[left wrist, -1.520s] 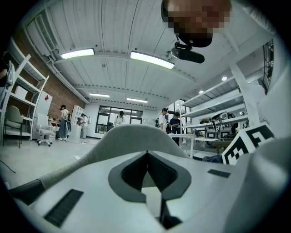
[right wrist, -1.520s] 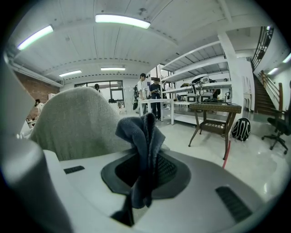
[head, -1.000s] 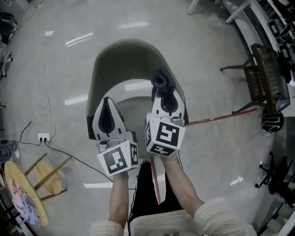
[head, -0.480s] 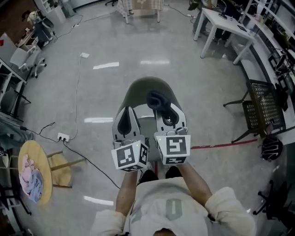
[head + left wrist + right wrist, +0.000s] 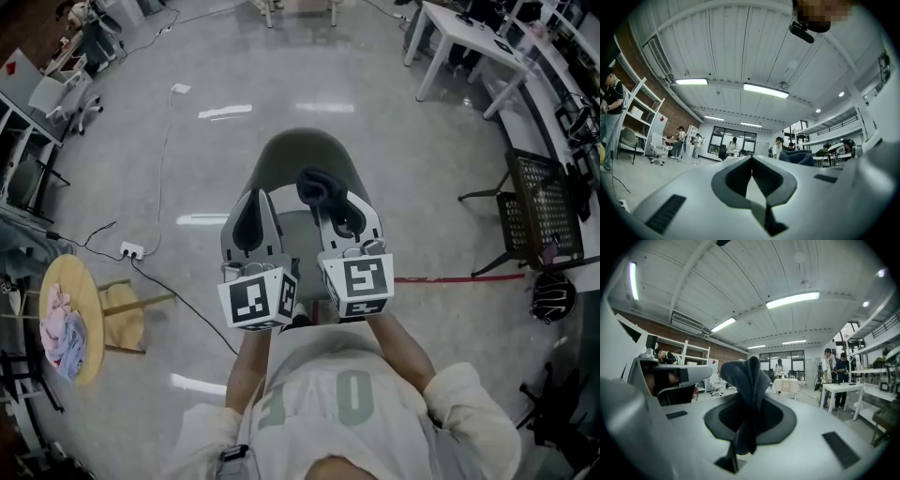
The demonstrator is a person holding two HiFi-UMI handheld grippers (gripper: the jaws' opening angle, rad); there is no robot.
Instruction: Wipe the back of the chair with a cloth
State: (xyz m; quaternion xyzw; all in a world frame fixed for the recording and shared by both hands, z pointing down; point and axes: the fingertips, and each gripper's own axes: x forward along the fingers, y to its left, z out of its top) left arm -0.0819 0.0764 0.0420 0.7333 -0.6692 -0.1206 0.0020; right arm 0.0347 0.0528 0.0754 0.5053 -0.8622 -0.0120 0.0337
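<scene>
A grey-green shell chair (image 5: 298,159) stands on the floor right below me, its back at the far side. My right gripper (image 5: 323,192) is shut on a dark cloth (image 5: 317,187), bunched at its tips above the chair's seat; the cloth (image 5: 747,380) stands up between the jaws in the right gripper view. My left gripper (image 5: 249,206) is beside it, jaws shut with nothing between them. Both grippers are raised and point out across the room, so neither gripper view shows the chair. The left gripper (image 5: 754,164) shows its closed pads.
A small round wooden table (image 5: 70,328) with cloths on it stands at my left. A power strip (image 5: 131,250) and cable lie on the floor. A black mesh chair (image 5: 539,211) and a white desk (image 5: 473,56) stand at right. People (image 5: 836,369) stand far off.
The view has pulled up and back, so the chair looks smaller and more of the room shows. Both grippers stay side by side, the right one still holding the cloth.
</scene>
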